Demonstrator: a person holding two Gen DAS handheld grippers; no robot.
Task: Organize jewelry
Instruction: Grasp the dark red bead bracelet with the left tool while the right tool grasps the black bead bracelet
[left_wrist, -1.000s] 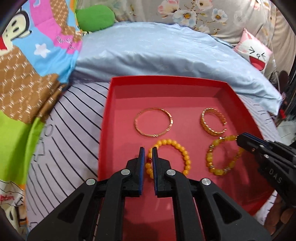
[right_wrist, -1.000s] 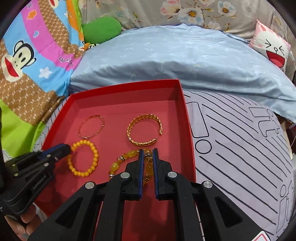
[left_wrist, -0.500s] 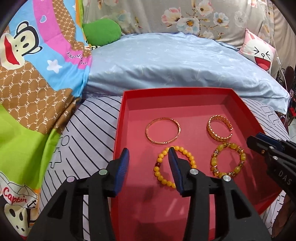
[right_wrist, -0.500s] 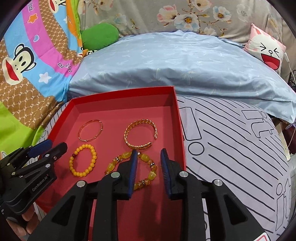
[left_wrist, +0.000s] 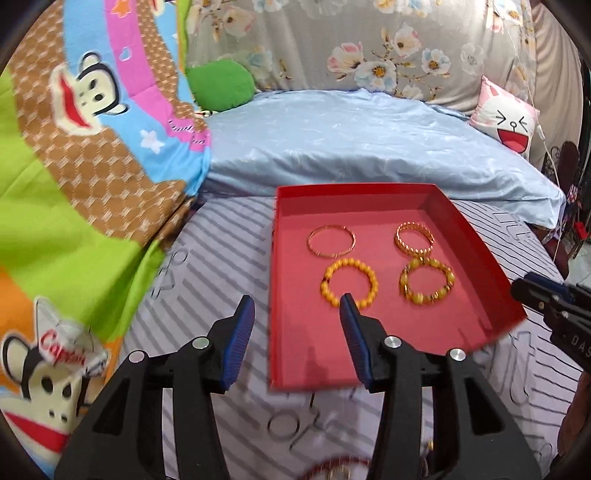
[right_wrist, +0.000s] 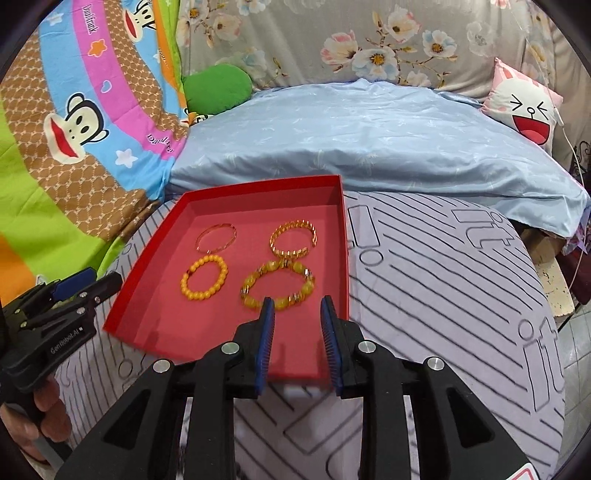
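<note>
A red tray (left_wrist: 354, 190) (right_wrist: 258, 182) lies on the striped sheet with several bracelets inside. A thin gold bangle (left_wrist: 309, 242) (right_wrist: 232, 236) and a gold chain cuff (left_wrist: 399, 240) (right_wrist: 291, 226) lie at the back. A yellow bead bracelet (left_wrist: 373, 280) (right_wrist: 186, 284) and a mixed amber bead bracelet (left_wrist: 406, 284) (right_wrist: 251, 280) lie in front. My left gripper (left_wrist: 296, 301) hovers over the tray's near left edge, its jaws opening with nothing between them. My right gripper (right_wrist: 297, 301) stands open above the tray's near right corner, holding nothing.
A small silver ring (left_wrist: 283, 428) and a red bracelet (left_wrist: 340, 465) lie on the sheet in front of the tray. A blue quilt (left_wrist: 369, 147) rises behind it, and a cartoon blanket (left_wrist: 92, 147) lies to the left. A hand (right_wrist: 40, 413) holds the left gripper.
Both grippers opened, letting go of the two bead bracelets, which now lie in the tray. Both then drew back and up toward the tray's near edge.
</note>
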